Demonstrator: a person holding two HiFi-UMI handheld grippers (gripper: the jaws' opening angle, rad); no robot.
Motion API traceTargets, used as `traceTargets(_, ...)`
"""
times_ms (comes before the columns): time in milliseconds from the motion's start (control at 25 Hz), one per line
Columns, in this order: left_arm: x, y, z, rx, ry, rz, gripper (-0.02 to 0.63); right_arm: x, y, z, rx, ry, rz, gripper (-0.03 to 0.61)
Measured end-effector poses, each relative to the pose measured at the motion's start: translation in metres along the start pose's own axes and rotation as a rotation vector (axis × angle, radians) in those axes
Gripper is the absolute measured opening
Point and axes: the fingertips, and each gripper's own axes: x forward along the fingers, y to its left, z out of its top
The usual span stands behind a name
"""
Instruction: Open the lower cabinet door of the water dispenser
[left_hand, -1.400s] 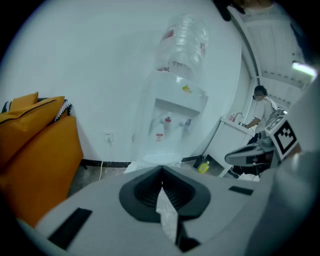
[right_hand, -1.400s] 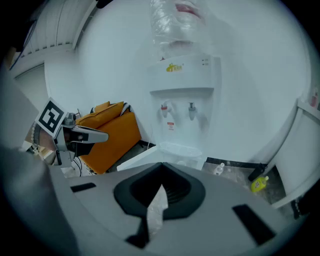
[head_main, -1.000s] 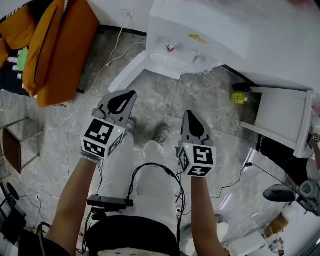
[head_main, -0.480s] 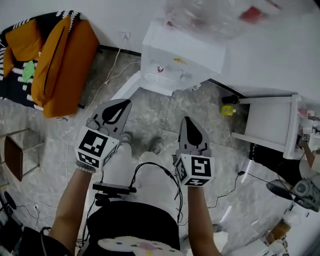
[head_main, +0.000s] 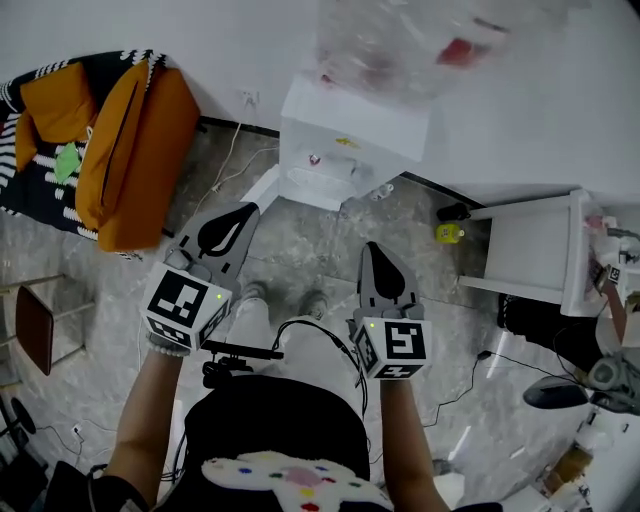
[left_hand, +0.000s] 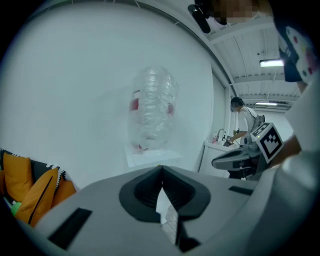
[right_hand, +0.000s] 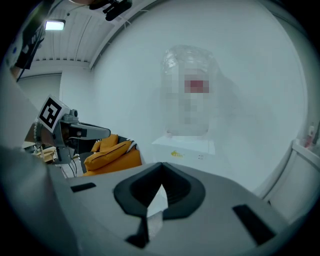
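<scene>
- The left gripper (head_main: 243, 211) and the right gripper (head_main: 372, 247) both have their jaws closed on nothing, held up in front of the person's waist. Closed jaws cannot take a door edge, so a reach made like this likely only pushes the door.
- The water dispenser (head_main: 352, 135) stands against the wall ahead, well apart from both grippers. Its lower door sits near the floor, so a reach from this height may hit the upper body instead.
- A white panel (head_main: 262, 186) juts from its base on the left; I cannot tell whether that is the door already ajar.
- A hard tug could rock the dispenser, with the big bottle (head_main: 420, 45) on top.
- The cable (head_main: 232, 125) on the floor beside it could catch a foot.
</scene>
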Motion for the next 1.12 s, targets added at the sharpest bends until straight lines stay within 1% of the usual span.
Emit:
traceTargets(200,-0.011,-0.003,0.019,0.021,-0.03,0.005,0.012,-0.011,0.004,0.014,0.001,-0.017,0.009,0.005)
traceTargets(320,-0.016,-0.005,0.021,0.006,-0.024,0.005,0.014,-0.016,0.008,0.022,-0.006,-0.011,0.024,0.005)
traceTargets(560,-0.022,-0.01,0.033,0.011,-0.046,0.003,0.014,-0.026,0.004,0.038,-0.018,-0.037,0.024,0.005)
traceTargets(680,-0.023,-0.011,0.036,0.014,-0.035,0.006,0.012,-0.029,0.002,0.043,-0.02,-0.047,0.024,0.005)
traceTargets(800,-0.024,-0.012,0.038,0.006,-0.056,0.008,0.014,-0.03,0.002,0.047,-0.027,-0.053,0.03,0.005)
traceTargets(880,-0.023,-0.015,0.037,0.005,-0.055,0.004,0.014,-0.032,0.003,0.049,-0.031,-0.054,0.033,0.005)
traceTargets(1120,-0.021,-0.024,0.049,0.029,-0.093,-0.004,0.012,-0.032,0.001,0.055,-0.035,-0.081,0.04,0.005)
